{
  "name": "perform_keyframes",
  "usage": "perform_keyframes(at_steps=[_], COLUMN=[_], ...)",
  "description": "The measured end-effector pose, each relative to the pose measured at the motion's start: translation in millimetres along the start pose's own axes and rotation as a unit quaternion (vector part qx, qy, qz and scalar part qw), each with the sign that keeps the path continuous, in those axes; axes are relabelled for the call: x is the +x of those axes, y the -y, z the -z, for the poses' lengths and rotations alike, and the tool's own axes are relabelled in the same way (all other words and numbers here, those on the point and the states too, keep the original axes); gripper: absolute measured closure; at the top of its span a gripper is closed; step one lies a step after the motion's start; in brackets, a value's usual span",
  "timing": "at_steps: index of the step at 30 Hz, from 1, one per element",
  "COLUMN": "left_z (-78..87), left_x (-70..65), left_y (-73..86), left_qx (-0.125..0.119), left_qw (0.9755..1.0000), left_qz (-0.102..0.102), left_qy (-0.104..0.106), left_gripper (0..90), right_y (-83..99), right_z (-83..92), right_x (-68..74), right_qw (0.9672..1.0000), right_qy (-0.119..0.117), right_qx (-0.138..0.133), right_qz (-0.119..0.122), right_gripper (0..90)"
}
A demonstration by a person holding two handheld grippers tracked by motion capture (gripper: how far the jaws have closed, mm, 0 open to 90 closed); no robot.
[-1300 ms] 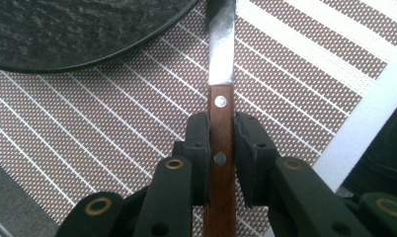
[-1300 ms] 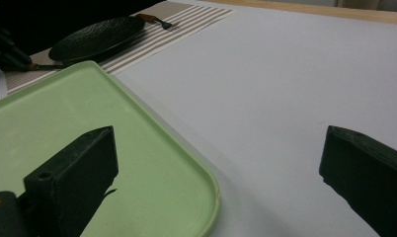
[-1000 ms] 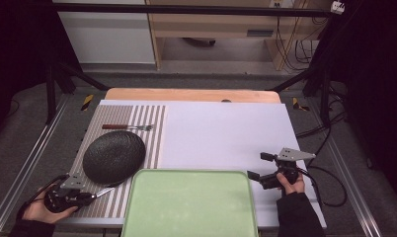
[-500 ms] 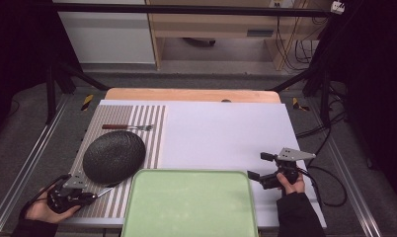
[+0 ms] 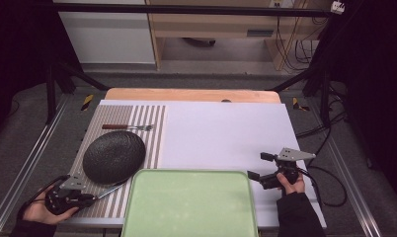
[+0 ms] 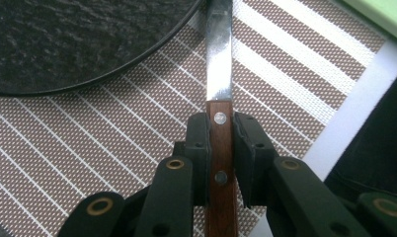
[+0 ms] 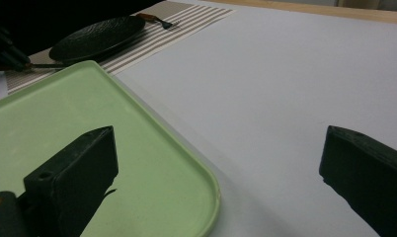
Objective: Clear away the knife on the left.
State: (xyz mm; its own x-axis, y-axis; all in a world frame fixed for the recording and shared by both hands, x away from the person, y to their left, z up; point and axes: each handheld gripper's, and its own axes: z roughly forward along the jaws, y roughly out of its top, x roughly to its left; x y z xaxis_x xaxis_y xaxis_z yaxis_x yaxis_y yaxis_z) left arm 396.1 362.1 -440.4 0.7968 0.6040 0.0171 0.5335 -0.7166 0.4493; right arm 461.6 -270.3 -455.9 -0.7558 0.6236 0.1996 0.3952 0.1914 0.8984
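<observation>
At the lower left of the high view, the left claw [image 5: 90,199] is being kept clamped on the brown riveted wooden handle of a table knife [image 6: 219,94], its jaws having just been closing a little further on that handle. The knife is being held low over the brown-and-white striped woven placemat [image 5: 112,118], its steel blade pointing toward the gap between the round black textured plate [image 5: 114,156] and the pale green rectangular plastic tray [image 5: 189,205]; the blade tip is lying just beside the plate's rim, perhaps under it. Gripping at the handle is probably being chosen so that the blade stays free for placing. Above the plate, a wooden-handled fork [image 5: 127,127] is lying across the placemat. Toward the middle, a broad stretch of white sheet [image 5: 221,133] on the desk is being left bare, offering open room. At the lower right, the right claw [image 5: 258,168] is being held wide with nothing between its jaws, hovering just beside the tray's right edge.
</observation>
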Motion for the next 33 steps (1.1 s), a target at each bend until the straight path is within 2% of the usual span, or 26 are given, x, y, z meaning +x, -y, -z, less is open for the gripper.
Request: perform_keyframes(at_steps=[17, 23, 33], left_z=[11.0, 12.5, 5.2], left_x=[-7.6, -15.4, -24.6], left_y=[-4.8, -16.5, -34.4], left_qx=[-0.013, -0.036, -0.054], left_qw=[0.9997, 0.999, 0.9984], left_qz=[-0.02, -0.026, -0.013], left_qy=[0.011, 0.0, -0.012], left_gripper=[77.1, 77.1, 77.0], right_y=[0.0, -0.1, -0.1], right_z=[0.2, 0.3, 0.4], right_x=[0.0, 0.0, -0.1], right_qw=[1.0, 1.0, 1.0], right_qy=[0.0, 0.0, 0.0], right_qx=[0.0, -0.001, -0.002], right_qz=[0.0, 0.001, 0.001], right_gripper=[1.7, 1.7, 1.7])
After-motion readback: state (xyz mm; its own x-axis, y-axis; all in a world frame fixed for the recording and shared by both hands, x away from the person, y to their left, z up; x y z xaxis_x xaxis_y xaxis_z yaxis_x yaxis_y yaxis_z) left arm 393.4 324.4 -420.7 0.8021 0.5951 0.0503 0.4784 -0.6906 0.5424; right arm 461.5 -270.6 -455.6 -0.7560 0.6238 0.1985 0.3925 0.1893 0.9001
